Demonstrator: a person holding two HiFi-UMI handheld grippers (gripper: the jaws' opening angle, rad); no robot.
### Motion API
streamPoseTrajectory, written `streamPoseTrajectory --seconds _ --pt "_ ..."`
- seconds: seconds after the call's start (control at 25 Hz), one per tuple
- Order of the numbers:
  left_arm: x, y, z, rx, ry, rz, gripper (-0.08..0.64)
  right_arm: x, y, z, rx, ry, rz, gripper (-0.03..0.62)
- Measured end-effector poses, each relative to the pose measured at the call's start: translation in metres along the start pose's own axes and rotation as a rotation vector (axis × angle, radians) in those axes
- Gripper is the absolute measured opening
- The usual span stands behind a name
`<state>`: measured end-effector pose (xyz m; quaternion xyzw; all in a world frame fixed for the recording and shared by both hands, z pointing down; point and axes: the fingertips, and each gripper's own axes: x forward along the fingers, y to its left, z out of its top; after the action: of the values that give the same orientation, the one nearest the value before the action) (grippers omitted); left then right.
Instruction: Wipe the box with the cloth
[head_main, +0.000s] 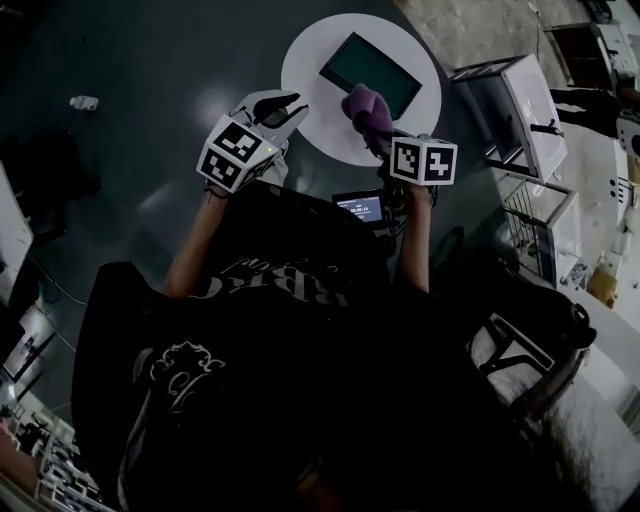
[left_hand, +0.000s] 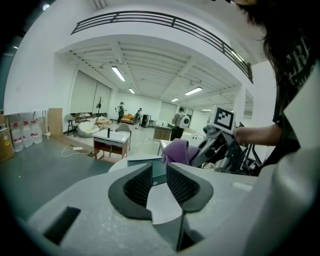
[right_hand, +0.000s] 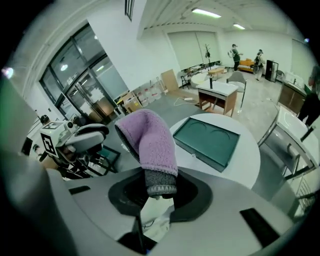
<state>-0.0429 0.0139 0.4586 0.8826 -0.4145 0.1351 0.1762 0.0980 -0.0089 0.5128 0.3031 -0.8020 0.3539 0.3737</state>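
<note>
Our right gripper (right_hand: 160, 192) fingers pinch the purple cloth (right_hand: 150, 142); left gripper (left_hand: 159, 181) fingers slightly apart, empty (green box (right_hand: 207, 140) unwiped, we judge).

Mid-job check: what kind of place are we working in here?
Probably a large open-plan office or lab hall: strip lights overhead, a white desk, tall glass doors. The green box lies on a small round white table, and the right gripper holds the purple cloth.

box (head_main: 371, 72): 1 | cloth (head_main: 362, 104): 1 | round table (head_main: 308, 62): 1 | left gripper (head_main: 290, 108) + right gripper (head_main: 377, 132): 2
</note>
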Motion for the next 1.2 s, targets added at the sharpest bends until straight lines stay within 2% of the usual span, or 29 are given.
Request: streamPoseTrajectory --seconds 0.12,0.24,0.52,0.76,1.2 --pt "0.007 -0.053 0.002 -0.011 -0.019 -0.035 0.089 -0.034 0.002 -0.036 0.032 -0.064 -0.004 0.077" --pt "0.005 -0.105 -0.013 -0.015 -0.012 -0.054 0.089 -0.058 0.003 -0.073 0.031 -0.118 -0.004 0.077" --pt "-0.008 -0.194 -0.053 -0.030 0.038 -0.033 0.089 -0.094 0.002 -0.138 0.059 -0.193 0.036 0.077" --pt "-0.025 -0.221 -0.054 -0.004 0.047 -0.015 0.089 -0.101 0.018 -0.166 0.069 -0.208 0.086 0.077" --pt "-0.049 -0.218 -0.037 0.057 0.025 -0.010 0.089 -0.104 0.047 -0.163 0.068 -0.261 0.077 0.077"
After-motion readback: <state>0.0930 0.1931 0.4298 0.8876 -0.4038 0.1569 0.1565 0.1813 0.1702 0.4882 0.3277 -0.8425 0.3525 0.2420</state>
